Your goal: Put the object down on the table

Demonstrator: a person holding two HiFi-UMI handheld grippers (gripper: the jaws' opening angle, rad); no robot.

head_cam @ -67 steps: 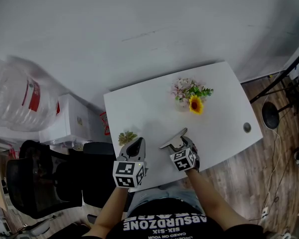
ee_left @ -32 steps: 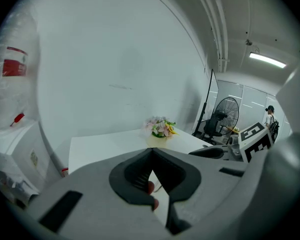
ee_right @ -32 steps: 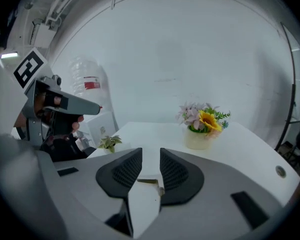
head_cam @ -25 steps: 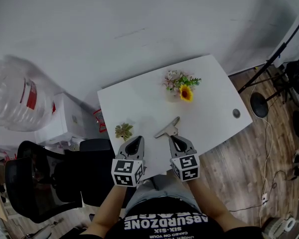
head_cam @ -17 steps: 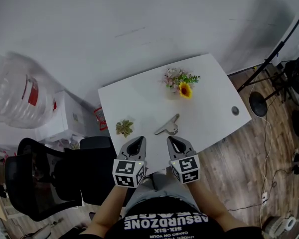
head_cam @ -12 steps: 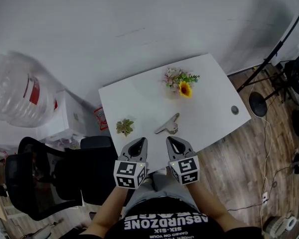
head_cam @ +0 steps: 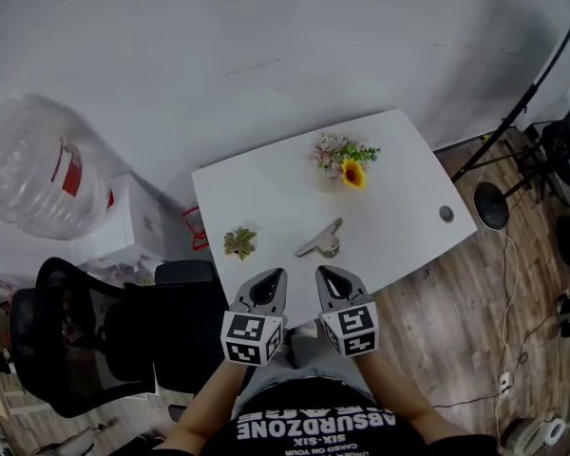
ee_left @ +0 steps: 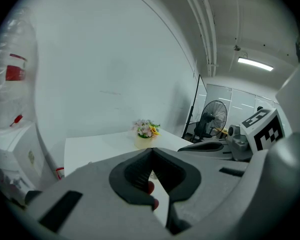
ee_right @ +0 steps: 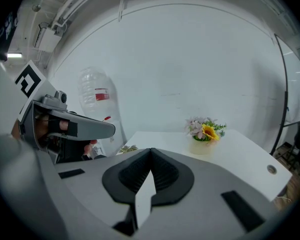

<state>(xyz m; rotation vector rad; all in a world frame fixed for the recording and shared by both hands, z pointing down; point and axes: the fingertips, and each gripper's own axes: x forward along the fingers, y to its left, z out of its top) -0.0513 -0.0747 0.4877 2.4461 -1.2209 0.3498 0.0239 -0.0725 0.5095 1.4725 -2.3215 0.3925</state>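
A grey metal object (head_cam: 320, 241) lies flat on the white table (head_cam: 266, 198), near its front edge, with nothing touching it. My right gripper (head_cam: 324, 275) hovers just short of that edge, below the object, jaws shut and empty. Beside it, my left gripper (head_cam: 274, 278) is also shut with nothing in it. In the right gripper view the shut pads (ee_right: 151, 170) meet in front of the table, and the left gripper (ee_right: 75, 129) shows at the left. In the left gripper view the shut pads (ee_left: 151, 170) hide the object.
A pot of flowers (head_cam: 345, 164) stands at the table's back and a small succulent (head_cam: 238, 242) at its left. A round grommet (head_cam: 446, 214) sits near the right corner. A water bottle (head_cam: 38, 174) and a black office chair (head_cam: 76, 340) are to the left.
The right gripper held the metal object over the table, left it lying there and drew back towards the person. Both grippers now sit side by side off the front edge.
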